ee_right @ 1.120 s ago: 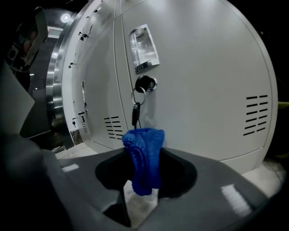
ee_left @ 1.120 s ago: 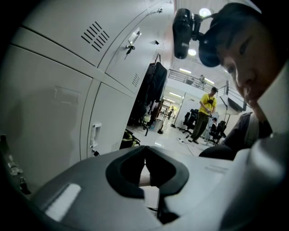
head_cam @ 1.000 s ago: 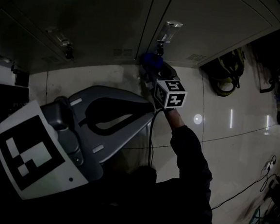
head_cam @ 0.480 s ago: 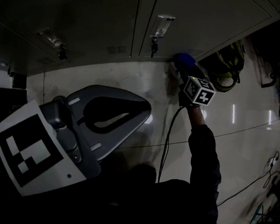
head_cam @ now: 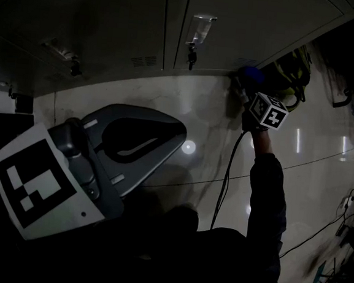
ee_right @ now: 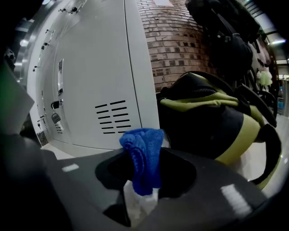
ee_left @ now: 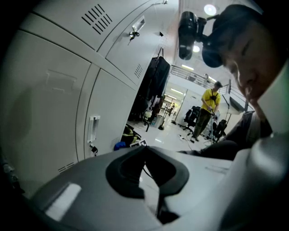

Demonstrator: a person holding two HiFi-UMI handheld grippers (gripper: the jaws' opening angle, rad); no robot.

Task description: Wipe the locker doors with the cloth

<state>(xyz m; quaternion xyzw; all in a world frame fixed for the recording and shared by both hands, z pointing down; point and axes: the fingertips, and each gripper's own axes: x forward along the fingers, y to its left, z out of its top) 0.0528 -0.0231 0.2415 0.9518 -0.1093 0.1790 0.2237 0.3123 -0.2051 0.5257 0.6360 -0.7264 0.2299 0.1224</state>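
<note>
Grey locker doors point(head_cam: 248, 27) fill the top of my head view. My left gripper point(ee_left: 144, 148), lower left, has its jaws together on nothing. My right gripper point(head_cam: 246, 88), upper right, clamps the blue cloth point(ee_right: 143, 149) by the lockers' lower edge

Glossy pale tiled floor point(head_cam: 324, 151) fills right half of head view, thin dark joint lines across it, small bright light spots reflected. Red-brick wall point(ee_right: 174, 40) at top centre of right gripper view; black and yellow-green bag point(ee_right: 216, 113) below it. Left gripper view: round ceiling lamp point(ee_left: 210, 9) at top, black office chairs point(ee_left: 193, 118) far back, mid-frame.
</note>
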